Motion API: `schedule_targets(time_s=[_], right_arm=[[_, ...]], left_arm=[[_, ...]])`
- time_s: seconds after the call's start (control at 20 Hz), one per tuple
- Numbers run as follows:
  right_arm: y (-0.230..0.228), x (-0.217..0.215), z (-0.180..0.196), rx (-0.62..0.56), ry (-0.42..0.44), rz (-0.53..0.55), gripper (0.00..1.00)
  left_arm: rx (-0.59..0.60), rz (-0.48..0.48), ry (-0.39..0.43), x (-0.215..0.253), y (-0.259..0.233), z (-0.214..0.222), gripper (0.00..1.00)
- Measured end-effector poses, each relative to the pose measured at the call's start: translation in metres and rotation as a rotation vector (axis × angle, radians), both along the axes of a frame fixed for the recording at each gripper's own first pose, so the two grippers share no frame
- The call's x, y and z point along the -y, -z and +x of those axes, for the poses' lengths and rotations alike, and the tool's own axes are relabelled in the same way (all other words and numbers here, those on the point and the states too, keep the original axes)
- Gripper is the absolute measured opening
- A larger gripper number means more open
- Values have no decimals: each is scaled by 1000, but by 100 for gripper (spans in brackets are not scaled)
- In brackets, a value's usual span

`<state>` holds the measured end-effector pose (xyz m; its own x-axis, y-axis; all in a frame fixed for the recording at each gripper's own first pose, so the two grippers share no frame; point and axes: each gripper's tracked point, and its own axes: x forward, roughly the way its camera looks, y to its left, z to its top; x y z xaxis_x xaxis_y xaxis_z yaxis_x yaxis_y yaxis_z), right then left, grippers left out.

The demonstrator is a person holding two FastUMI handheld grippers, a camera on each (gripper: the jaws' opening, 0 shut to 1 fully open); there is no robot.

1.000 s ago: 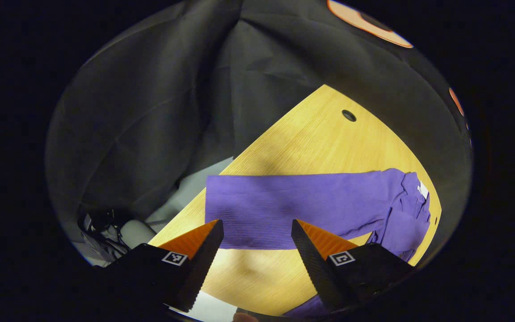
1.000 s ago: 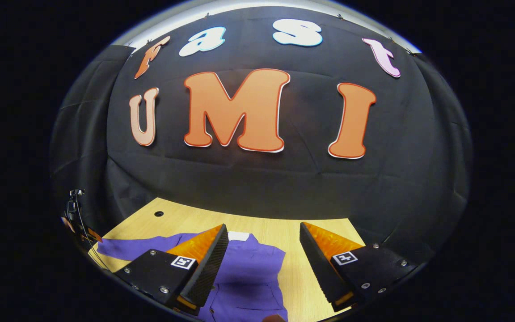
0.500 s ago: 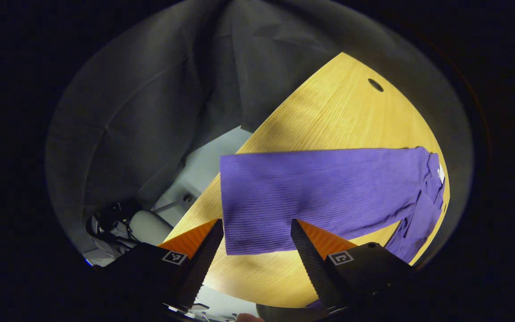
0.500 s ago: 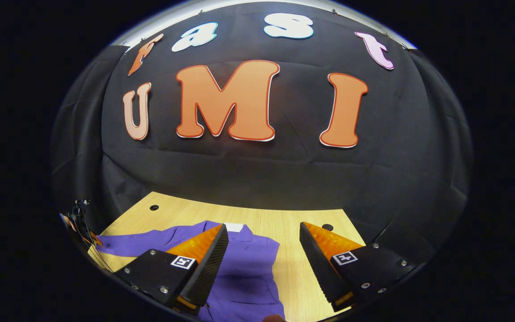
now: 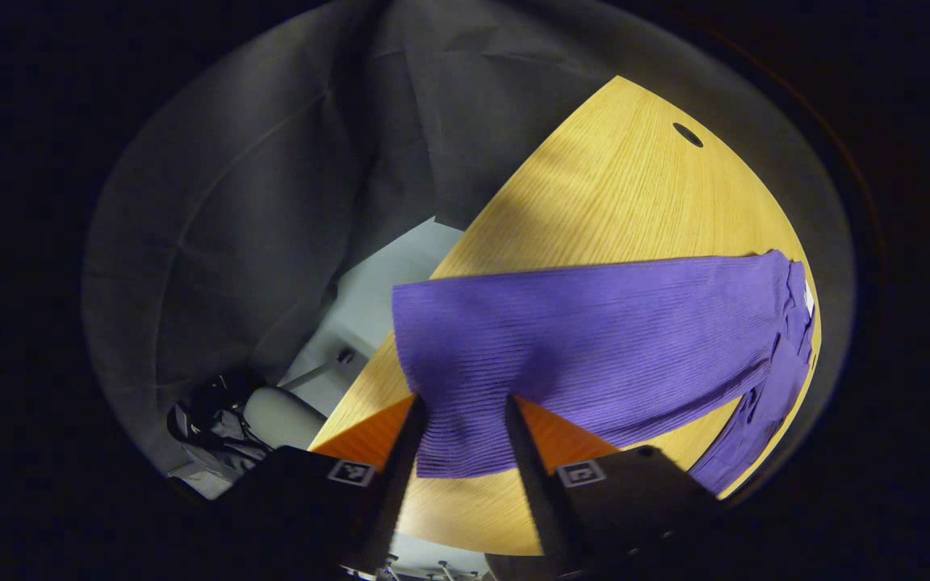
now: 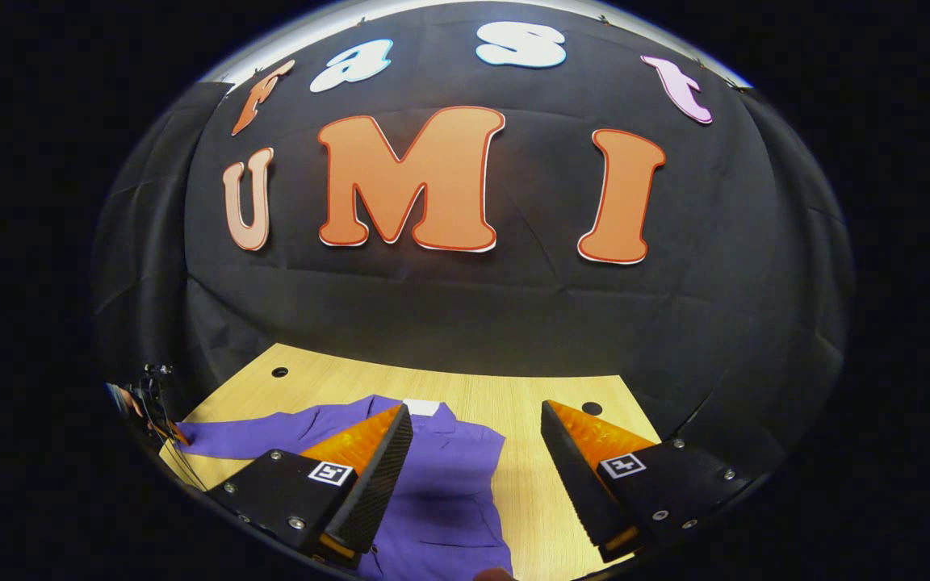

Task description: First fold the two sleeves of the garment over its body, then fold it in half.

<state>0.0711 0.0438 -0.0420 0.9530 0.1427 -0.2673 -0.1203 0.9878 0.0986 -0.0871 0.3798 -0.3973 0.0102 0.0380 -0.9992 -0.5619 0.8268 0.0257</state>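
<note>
The purple garment (image 5: 594,339) is spread on the wooden table (image 5: 618,186), with one long sleeve (image 5: 465,363) stretched toward the table's near corner, its end reaching past the edge. In the left gripper view, the cuff end of that sleeve is seen between the fingers of the left gripper (image 5: 458,440), which are narrowed around it; whether both press on the cloth cannot be told. In the right gripper view, the right gripper (image 6: 477,452) is held wide open above the garment's body (image 6: 449,484), with nothing gripped. A small white tag (image 6: 421,407) is seen at the collar.
</note>
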Motion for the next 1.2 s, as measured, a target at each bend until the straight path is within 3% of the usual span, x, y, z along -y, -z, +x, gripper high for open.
schedule_targets(time_s=[0.15,0.3,0.6,1.2], right_arm=[[2,2,-4,3,-2,-31,95],[-4,5,-10,5,-1,-72,95],[-3,11,-11,9,7,-47,95],[19,45,-8,4,36,28,95]], left_arm=[[18,-10,8,9,1,9,19],[54,-20,1,13,-5,12,7],[158,22,97,33,-55,39,7],[314,3,342,154,-137,118,7]])
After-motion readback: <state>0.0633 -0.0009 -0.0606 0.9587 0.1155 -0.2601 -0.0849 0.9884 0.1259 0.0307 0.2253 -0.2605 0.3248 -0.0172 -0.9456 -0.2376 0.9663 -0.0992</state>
